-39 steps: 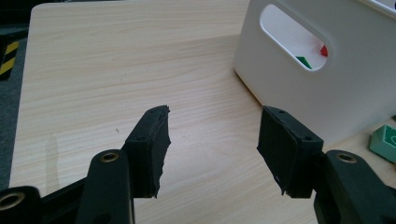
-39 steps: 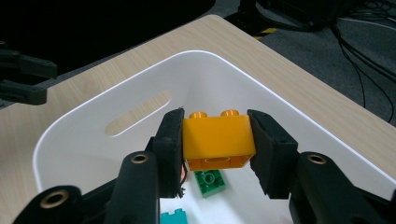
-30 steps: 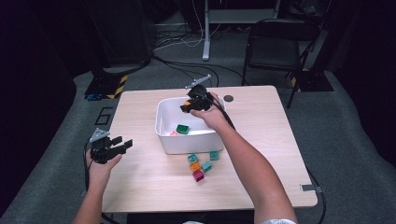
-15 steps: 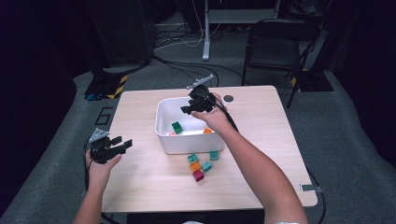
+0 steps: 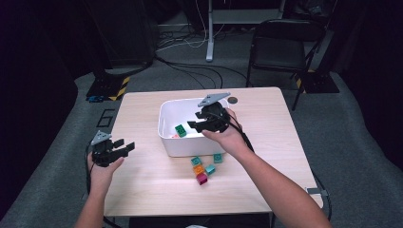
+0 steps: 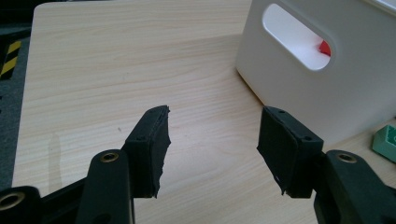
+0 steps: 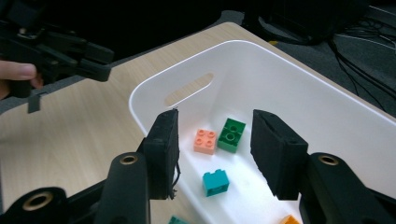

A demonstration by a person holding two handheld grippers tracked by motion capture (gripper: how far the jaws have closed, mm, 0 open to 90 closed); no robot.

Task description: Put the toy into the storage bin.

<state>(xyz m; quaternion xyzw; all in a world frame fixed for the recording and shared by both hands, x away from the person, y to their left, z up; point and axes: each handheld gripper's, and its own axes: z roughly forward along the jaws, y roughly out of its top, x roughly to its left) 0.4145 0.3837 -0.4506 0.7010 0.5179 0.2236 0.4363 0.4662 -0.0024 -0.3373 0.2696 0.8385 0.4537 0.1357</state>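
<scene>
A white bin stands in the middle of the table. My right gripper hovers over its near right part. Its jaws have just been opening and now stand open, with nothing between them. Below them in the bin lie a salmon brick, a green brick and a teal brick. My left gripper is held over the table's left side, left of the bin, open and empty. Through the bin's handle slot a red brick shows.
Loose bricks lie on the table just in front of the bin: two teal, a green, an orange and a magenta. A black chair and cables are on the floor behind the table.
My right gripper has drawn back from the bin's far side toward its near right part and risen a little. The left gripper has stayed where it was.
</scene>
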